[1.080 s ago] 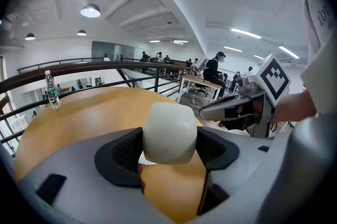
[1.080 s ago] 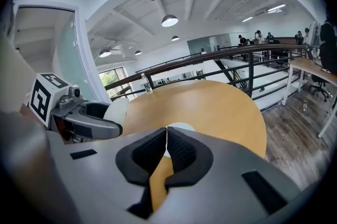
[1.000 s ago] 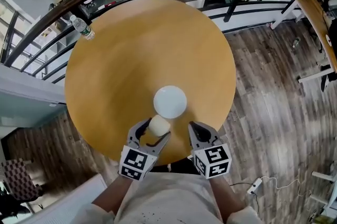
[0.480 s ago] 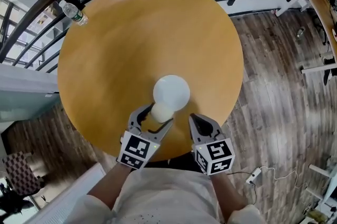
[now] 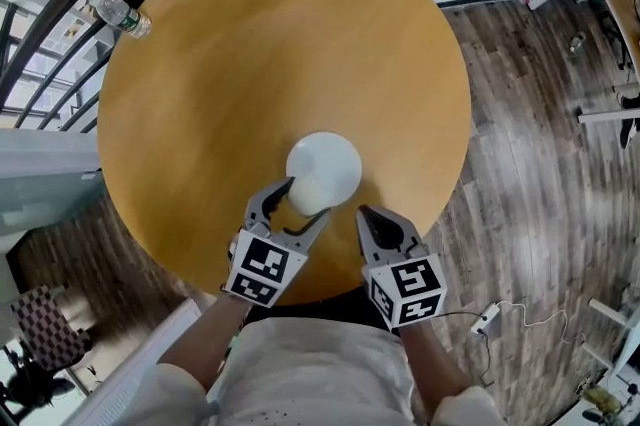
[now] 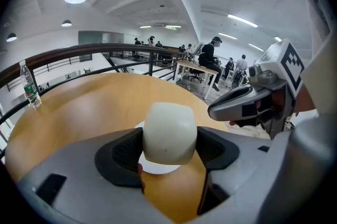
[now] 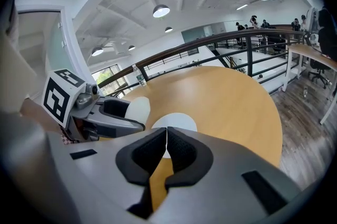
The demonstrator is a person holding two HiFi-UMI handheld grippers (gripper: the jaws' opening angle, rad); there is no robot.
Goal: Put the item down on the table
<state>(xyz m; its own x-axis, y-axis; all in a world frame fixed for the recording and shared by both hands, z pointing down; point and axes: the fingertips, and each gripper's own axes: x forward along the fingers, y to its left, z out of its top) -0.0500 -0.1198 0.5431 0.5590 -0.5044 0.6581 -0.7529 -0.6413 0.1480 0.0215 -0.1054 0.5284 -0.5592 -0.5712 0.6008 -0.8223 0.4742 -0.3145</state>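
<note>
- A clear water bottle [image 5: 118, 12] stands upright at the far left edge of the round wooden table [image 5: 250, 64], just inside a dark curved railing [image 5: 55, 24]
- The left gripper [image 5: 303, 202] reaches in over the near edge of the table, its marker cube toward the person's body
- Its jaws are clamped on a white, rounded block [image 6: 169, 133], one dark pad pressed against each side, with the block's top standing clear above the pads
- From the head view the block [image 5: 308, 192] sits over the near-left rim of a flat white disc [image 5: 332, 159] that lies on the table a little nearer than its centre; whether block and disc touch cannot be told
- In the left gripper view the disc [image 6: 158, 168] shows as a pale crescent below the block
- The right gripper [image 5: 368, 217] hovers just beside the left one, at the table's near edge, to the right of the disc and apart from it
- Its jaws are pressed together with nothing between them, the pads meeting in a thin seam in the right gripper view [image 7: 166, 146]
- Grey-brown plank floor [image 5: 540, 144] fills the right side, with a white plug and cable [image 5: 487, 319] lying on it near the person
</note>
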